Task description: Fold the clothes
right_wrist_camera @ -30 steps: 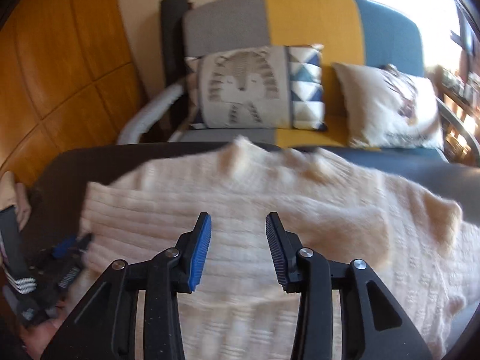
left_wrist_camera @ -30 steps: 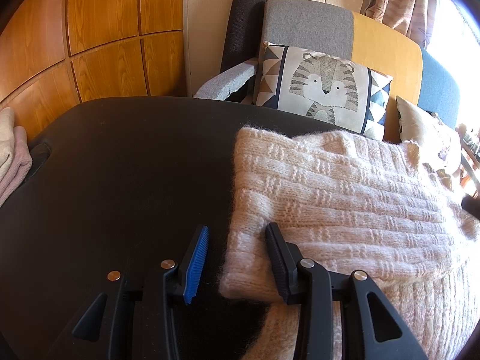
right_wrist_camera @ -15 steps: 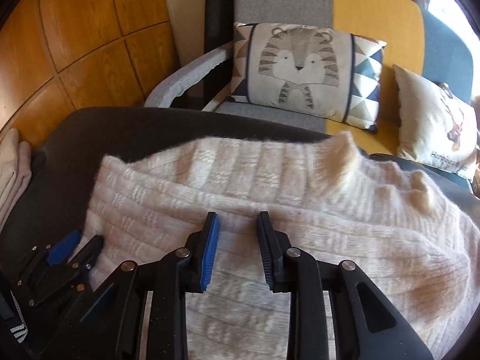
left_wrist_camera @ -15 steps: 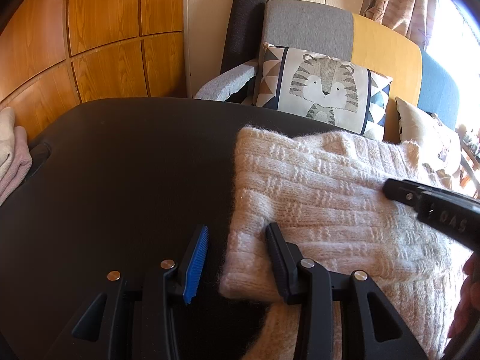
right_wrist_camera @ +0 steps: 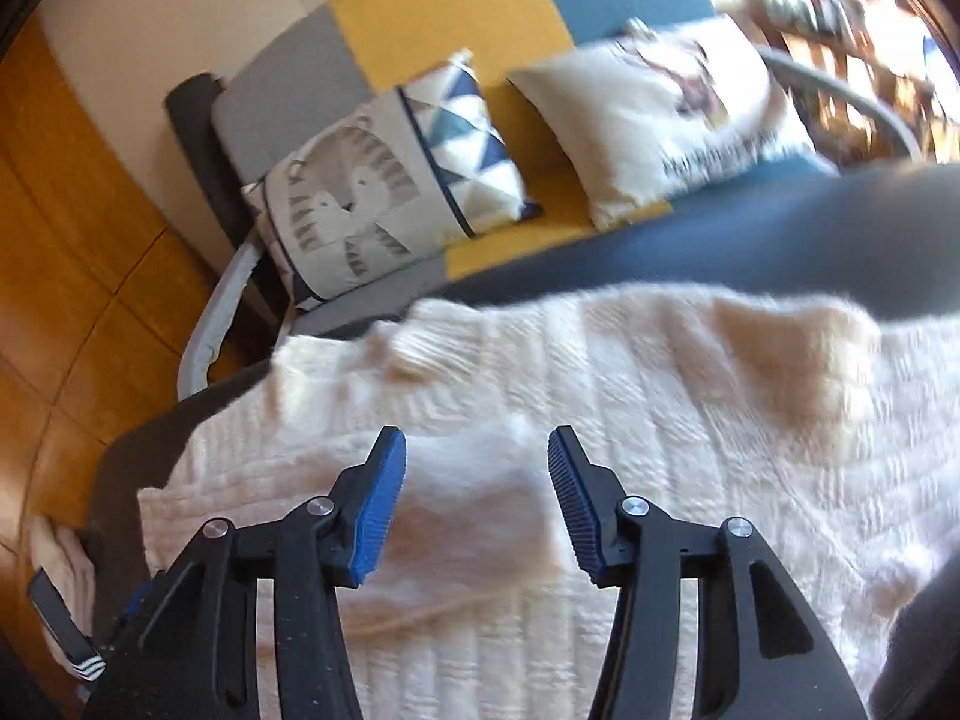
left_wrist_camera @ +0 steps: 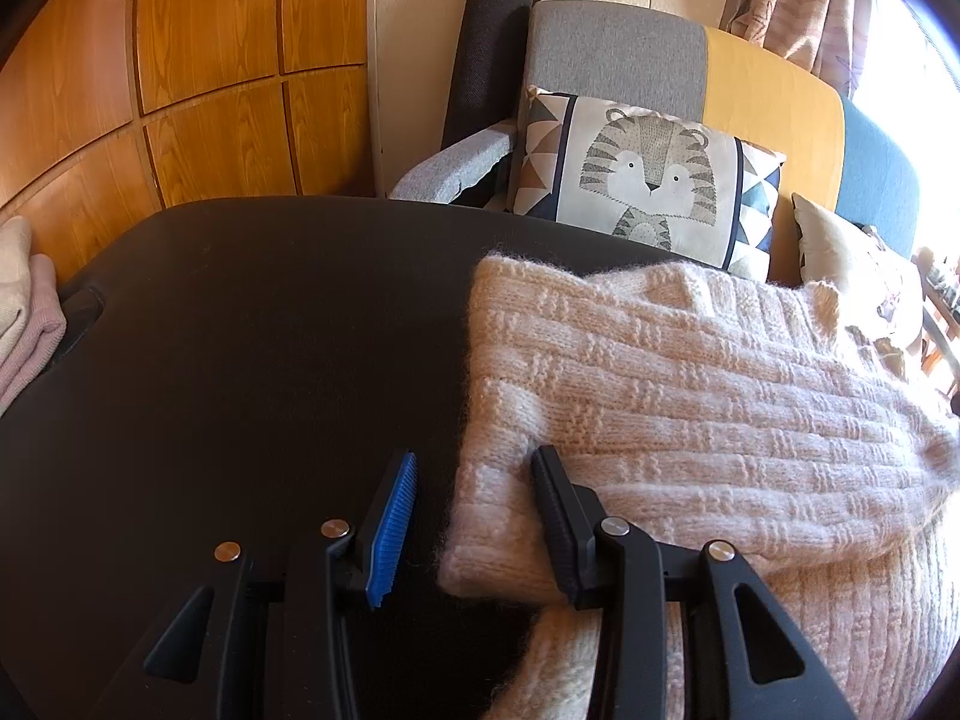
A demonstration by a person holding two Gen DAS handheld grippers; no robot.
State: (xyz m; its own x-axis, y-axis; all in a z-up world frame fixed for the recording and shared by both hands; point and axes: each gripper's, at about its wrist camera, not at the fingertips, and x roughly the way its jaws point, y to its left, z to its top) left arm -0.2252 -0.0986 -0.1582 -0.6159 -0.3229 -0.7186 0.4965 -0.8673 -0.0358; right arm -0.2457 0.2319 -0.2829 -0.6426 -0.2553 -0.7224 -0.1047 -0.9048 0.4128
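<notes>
A cream knitted sweater [left_wrist_camera: 690, 396] lies on the right half of the black table [left_wrist_camera: 240, 360], with one part folded over the body. My left gripper [left_wrist_camera: 477, 456] rests at the near left corner of that fold. The corner sits between its jaws: the black right finger [left_wrist_camera: 558, 516] lies against the knit, while the blue left pad [left_wrist_camera: 390, 528] stands clear of it. In the blurred, tilted right wrist view my right gripper [right_wrist_camera: 475, 435] hangs over the sweater [right_wrist_camera: 660, 408], its jaws opening wide around a raised bit of knit that neither pad presses.
Behind the table stands a grey, yellow and blue sofa with a tiger cushion [left_wrist_camera: 648, 180] and a pale cushion [right_wrist_camera: 660, 114]. A dark rolled mat [left_wrist_camera: 486, 42] leans beside it. Folded pale clothes [left_wrist_camera: 24, 312] are stacked at the table's far left, in front of a wood-panelled wall.
My right gripper has swung to the right and rolled, and its jaws narrowed, then spread wide. It showed at the right edge of the left wrist view and has left it. The left gripper stayed put.
</notes>
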